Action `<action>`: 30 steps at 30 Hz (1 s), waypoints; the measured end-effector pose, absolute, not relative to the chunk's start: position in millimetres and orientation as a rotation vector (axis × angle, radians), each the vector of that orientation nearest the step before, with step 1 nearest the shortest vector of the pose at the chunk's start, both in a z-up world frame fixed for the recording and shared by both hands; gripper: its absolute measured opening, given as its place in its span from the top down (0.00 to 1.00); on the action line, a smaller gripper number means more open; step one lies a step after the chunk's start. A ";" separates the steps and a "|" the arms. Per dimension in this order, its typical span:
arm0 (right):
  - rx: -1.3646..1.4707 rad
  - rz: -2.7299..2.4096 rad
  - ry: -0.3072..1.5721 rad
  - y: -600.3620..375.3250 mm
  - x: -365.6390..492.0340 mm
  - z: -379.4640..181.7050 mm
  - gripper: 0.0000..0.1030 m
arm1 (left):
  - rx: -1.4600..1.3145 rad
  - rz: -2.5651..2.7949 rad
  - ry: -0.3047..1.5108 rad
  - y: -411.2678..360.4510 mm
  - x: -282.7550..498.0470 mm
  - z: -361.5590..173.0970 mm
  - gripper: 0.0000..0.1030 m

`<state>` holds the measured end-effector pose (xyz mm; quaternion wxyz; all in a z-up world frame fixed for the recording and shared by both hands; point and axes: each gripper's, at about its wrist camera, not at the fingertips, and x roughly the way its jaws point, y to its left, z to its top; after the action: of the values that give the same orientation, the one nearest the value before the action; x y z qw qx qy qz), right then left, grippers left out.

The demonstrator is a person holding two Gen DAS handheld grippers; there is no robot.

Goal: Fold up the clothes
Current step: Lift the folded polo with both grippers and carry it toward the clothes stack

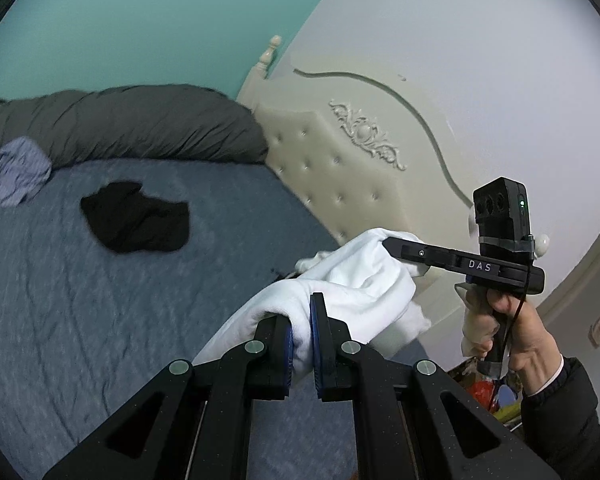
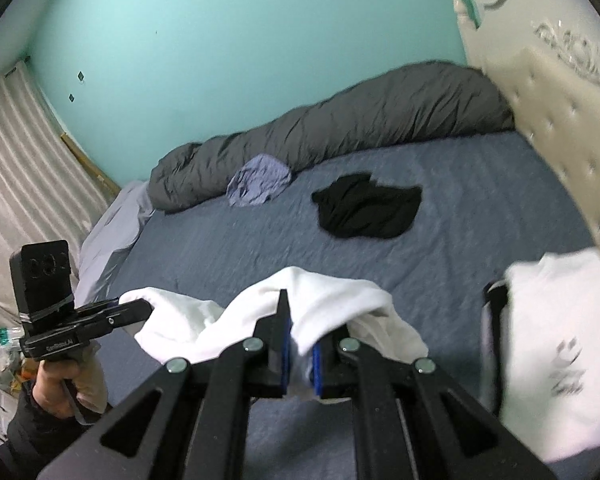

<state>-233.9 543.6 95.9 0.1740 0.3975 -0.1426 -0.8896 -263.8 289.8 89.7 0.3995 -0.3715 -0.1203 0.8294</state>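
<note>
White garment (image 1: 356,280), bunched, clamped in both left gripper (image 1: 300,332) and right gripper (image 2: 300,344), held above bed (image 2: 440,240) near headboard (image 1: 340,168), seemingly to shake it open for folding

Glowing evenly under soft, dim indoor light, casting only faint shadows. Smearing with motion blur along the headboard (image 2: 548,128) and the white garment (image 2: 560,344). Bending at fisheye rims, darkening into black corners.
</note>
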 end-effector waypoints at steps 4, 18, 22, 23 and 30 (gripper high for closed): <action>1.089 -2.573 -0.371 572.8 -254.9 118.0 0.93 | -0.918 2.094 -0.280 327.5 -293.3 106.4 0.93; 1.023 -2.796 -0.306 692.5 -330.5 151.0 0.93 | -0.902 2.046 -0.255 463.6 -380.8 122.9 0.93; 1.025 -2.851 -0.319 726.8 -349.6 146.5 0.93 | -0.907 2.039 -0.252 494.9 -403.2 118.0 0.93; 1.028 -2.859 -0.322 733.9 -354.1 145.1 0.93 | -0.908 2.039 -0.246 502.9 -408.7 117.4 0.93; 0.990 -2.932 -0.348 783.3 -372.7 138.0 0.93 | -0.903 2.032 -0.236 546.9 -438.9 118.4 0.93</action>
<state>-372.7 783.3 138.0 0.0137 0.3178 -0.1117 -0.9415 -438.9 546.9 118.4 0.4376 -0.3633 -0.0948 0.8171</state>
